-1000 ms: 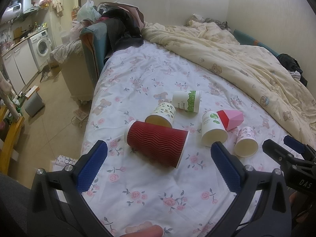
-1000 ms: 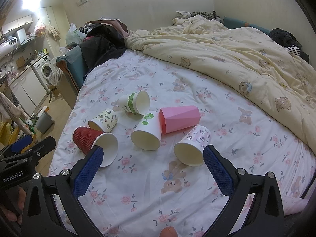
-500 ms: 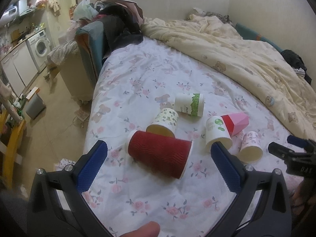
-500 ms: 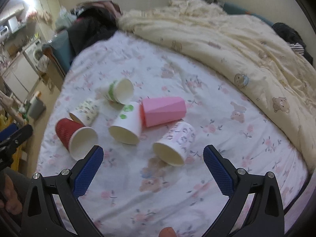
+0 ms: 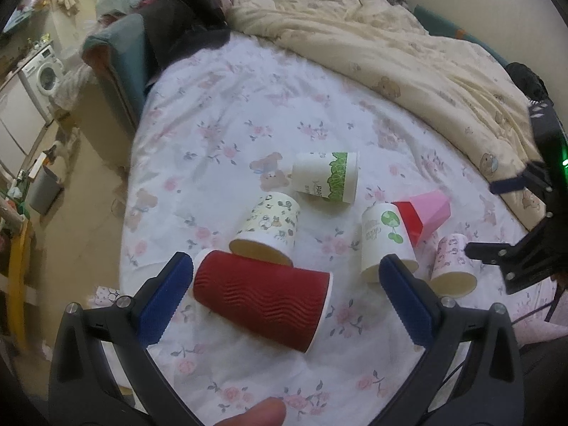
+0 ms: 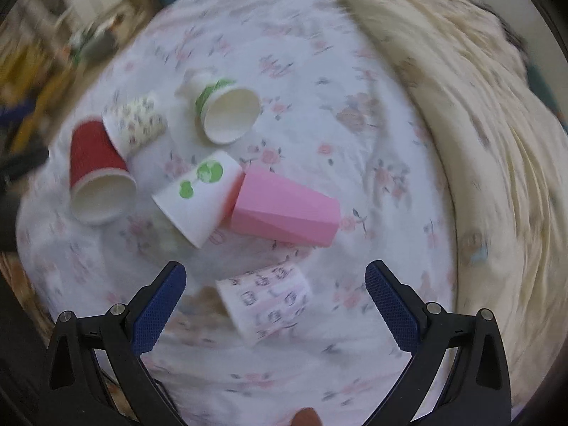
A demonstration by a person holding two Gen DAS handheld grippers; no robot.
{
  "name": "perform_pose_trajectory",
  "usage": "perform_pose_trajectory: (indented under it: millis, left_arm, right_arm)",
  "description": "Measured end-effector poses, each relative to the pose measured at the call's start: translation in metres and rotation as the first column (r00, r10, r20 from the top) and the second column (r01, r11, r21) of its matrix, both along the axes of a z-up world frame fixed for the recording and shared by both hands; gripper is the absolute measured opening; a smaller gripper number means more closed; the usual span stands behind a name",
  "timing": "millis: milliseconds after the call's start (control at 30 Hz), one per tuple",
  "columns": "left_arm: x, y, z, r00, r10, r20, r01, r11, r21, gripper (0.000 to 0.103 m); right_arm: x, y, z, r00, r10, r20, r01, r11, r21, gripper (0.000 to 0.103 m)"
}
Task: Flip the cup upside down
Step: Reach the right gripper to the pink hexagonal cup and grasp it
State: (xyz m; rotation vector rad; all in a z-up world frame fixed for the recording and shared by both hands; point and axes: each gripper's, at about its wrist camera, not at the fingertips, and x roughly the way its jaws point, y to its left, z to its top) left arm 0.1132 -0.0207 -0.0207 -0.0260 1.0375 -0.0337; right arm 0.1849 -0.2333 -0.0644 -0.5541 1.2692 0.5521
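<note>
Several paper cups lie on their sides on the floral bedsheet (image 5: 220, 135). A red ribbed cup (image 5: 262, 300) lies between the open fingers of my left gripper (image 5: 284, 298), which is just above it. My right gripper (image 6: 275, 301) is open, tilted down over a white cup with pink print (image 6: 266, 303), which also shows in the left wrist view (image 5: 452, 266). A pink faceted cup (image 6: 284, 209), a cup with green dots (image 6: 198, 195), a green-banded cup (image 6: 227, 113) and a flower-print cup (image 6: 135, 127) lie beyond. The right wrist view is blurred.
A cream duvet (image 5: 408, 53) is bunched along the right of the bed. A teal chair with dark clothes (image 5: 124, 60) stands at the bed's far left corner. The floor drops off left, with a grey bin (image 5: 44, 191) and a washing machine (image 5: 44, 78).
Both grippers have moved forward and down towards the cups. The right one has tilted steeply over the pink-print cup; the left one has closed in on the red cup. No cup has moved.
</note>
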Motion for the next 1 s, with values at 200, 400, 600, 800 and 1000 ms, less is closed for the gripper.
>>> perform_pose_trajectory:
  millis: [200,400,600,800,1000]
  left_arm:
    - [0.016,-0.001,-0.021,0.997,0.002,-0.075,-0.002,1.000,0.012,0.103]
    - [0.023,-0.002,-0.034,0.993,0.008,-0.120,-0.009,1.000,-0.007,0.103]
    - [0.024,-0.003,-0.040,0.992,0.014,-0.128,-0.007,0.998,0.055,0.103]
    - [0.025,0.002,-0.044,0.989,0.035,-0.144,-0.029,0.999,0.044,0.103]
    - [0.024,0.004,-0.041,0.991,0.043,-0.130,-0.036,0.998,0.051,0.103]
  right_arm:
    - [0.015,0.023,-0.031,0.968,0.249,-0.016,-0.249,0.957,-0.149,0.101]
    - [0.019,0.040,-0.064,0.896,0.441,-0.052,-0.437,0.854,-0.282,0.101]
    - [0.029,0.050,-0.094,0.832,0.541,-0.123,-0.546,0.759,-0.353,0.101]
    - [0.037,0.058,-0.102,0.810,0.569,-0.145,-0.582,0.746,-0.325,0.084]
    - [0.041,0.059,-0.100,0.809,0.574,-0.125,-0.576,0.732,-0.363,0.067]
